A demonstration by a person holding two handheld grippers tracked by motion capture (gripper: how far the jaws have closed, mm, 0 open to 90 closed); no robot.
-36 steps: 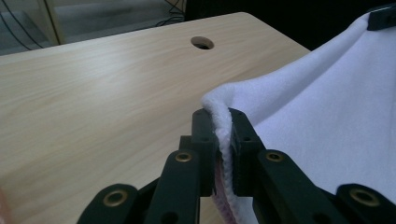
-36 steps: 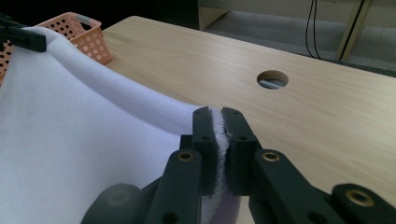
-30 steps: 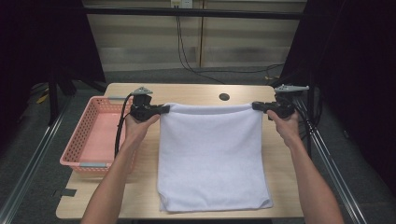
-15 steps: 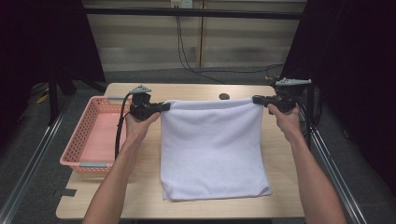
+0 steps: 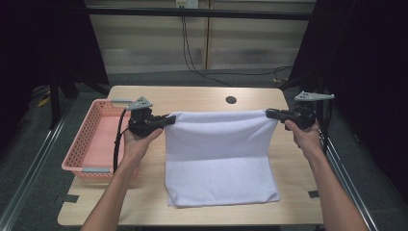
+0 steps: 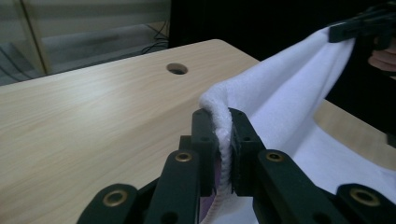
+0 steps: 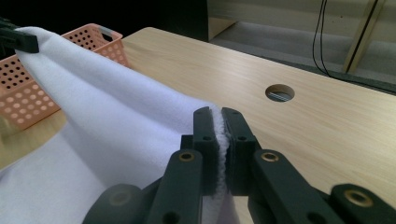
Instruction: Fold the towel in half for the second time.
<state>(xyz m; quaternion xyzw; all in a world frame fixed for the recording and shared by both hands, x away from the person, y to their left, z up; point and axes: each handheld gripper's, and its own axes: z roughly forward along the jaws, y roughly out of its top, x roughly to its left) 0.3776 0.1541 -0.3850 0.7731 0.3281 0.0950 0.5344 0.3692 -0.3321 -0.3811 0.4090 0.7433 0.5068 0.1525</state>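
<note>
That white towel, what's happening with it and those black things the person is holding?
A person is holding a pair of tongs in each hand. The left tongs and right tongs each pinch one far corner of the white towel, lifting that edge off the wooden table while the near half lies flat. A pink basket sits at the table's left side.

Both forearms reach forward from the near edge, hands raised and spread wide apart. Left gripper [image 5: 169, 119] — jaws pinched tight, pointing inward. Right gripper [image 5: 269, 113] — the same, jaws clamped, level with it.
</note>
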